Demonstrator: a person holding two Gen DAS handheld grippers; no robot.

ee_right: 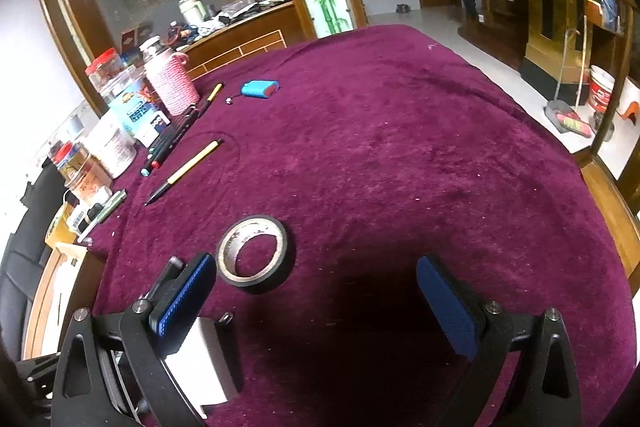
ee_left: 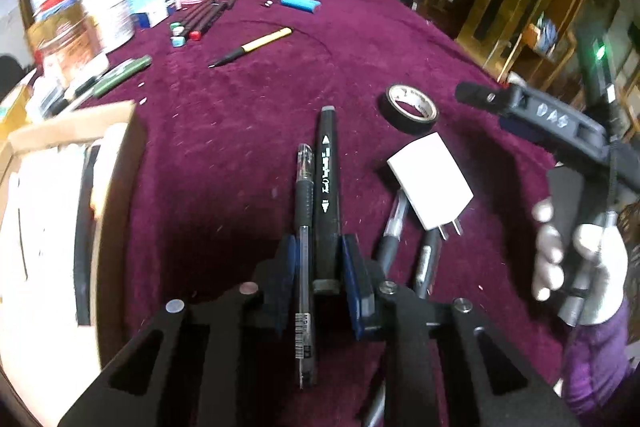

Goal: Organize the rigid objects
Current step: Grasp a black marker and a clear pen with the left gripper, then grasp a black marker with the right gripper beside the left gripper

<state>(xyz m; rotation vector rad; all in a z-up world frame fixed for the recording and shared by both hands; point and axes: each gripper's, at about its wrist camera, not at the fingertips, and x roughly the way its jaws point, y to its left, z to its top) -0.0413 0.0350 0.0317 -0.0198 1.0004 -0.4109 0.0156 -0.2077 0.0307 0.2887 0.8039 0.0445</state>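
My left gripper (ee_left: 318,251) is shut on a thick black marker (ee_left: 326,179) and a black gel pen (ee_left: 305,211), both lying side by side between its blue pads and pointing away over the purple tablecloth (ee_left: 240,131). To their right lie a white charger plug (ee_left: 430,181), two more pens (ee_left: 390,235) partly under it, and a black tape roll (ee_left: 412,107). My right gripper (ee_right: 318,297) stands wide open above the cloth, nothing between its pads. The tape roll (ee_right: 256,253) sits just ahead of its left finger (ee_right: 186,293); the charger (ee_right: 204,363) lies under that finger.
A cardboard box (ee_left: 72,131) stands at the left edge. Jars (ee_right: 110,143), a pink knitted bottle (ee_right: 172,83), markers (ee_left: 196,19), a yellow-black pen (ee_left: 252,47), a green pen (ee_left: 120,75) and a blue battery pack (ee_right: 259,89) crowd the far left. A gloved hand (ee_left: 576,259) holds the right gripper.
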